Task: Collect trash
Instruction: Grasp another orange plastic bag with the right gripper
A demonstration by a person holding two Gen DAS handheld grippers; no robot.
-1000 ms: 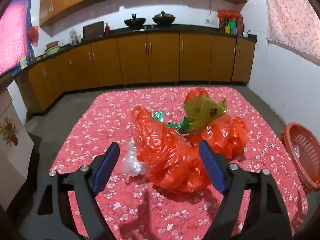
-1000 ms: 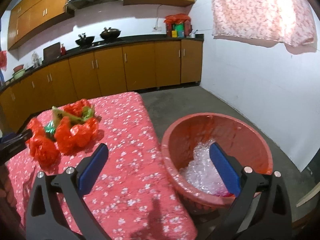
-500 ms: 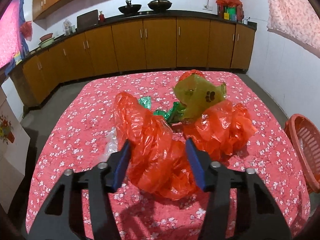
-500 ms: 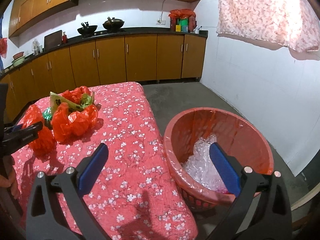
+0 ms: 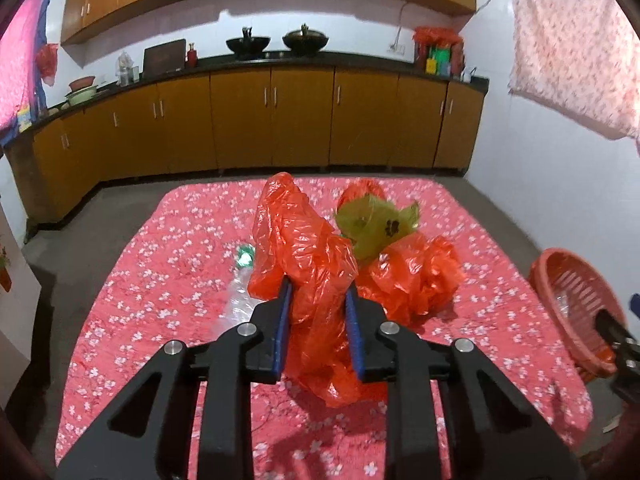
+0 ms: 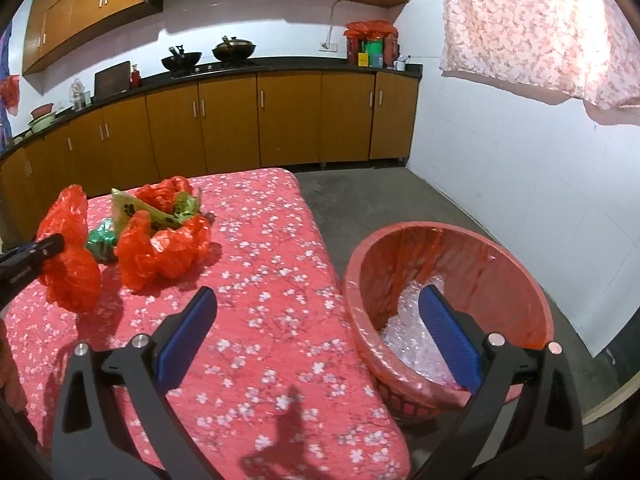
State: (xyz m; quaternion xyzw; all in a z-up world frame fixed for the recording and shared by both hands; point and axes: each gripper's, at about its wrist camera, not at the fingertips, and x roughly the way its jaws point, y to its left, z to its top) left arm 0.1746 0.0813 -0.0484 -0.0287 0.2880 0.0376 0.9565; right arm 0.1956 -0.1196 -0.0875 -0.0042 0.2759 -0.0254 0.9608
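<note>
A crumpled red plastic bag (image 5: 308,256) sits between the blue pads of my left gripper (image 5: 318,292), whose jaws are closing and pressing on it. The bag hangs just above the red floral table (image 5: 160,280); the right wrist view shows the same bag (image 6: 68,248). Behind it lie a second red bag (image 5: 412,276), a yellow-green bag (image 5: 376,228), a green foil wrapper (image 5: 244,258) and clear plastic (image 5: 236,304). My right gripper (image 6: 318,296) stands open with nothing in it, over the table edge beside the red basket (image 6: 500,256), which holds clear plastic (image 6: 416,320).
The basket (image 5: 576,280) stands on the floor off the table's right side. Wooden cabinets (image 5: 272,120) line the far wall, with a strip of bare floor before them. A white tiled wall (image 6: 520,152) and a hanging floral cloth (image 6: 540,32) are at the right.
My left gripper's jaws went from wide apart to closed on the red bag, and the bag rose off the table. The right gripper stayed open and still by the basket.
</note>
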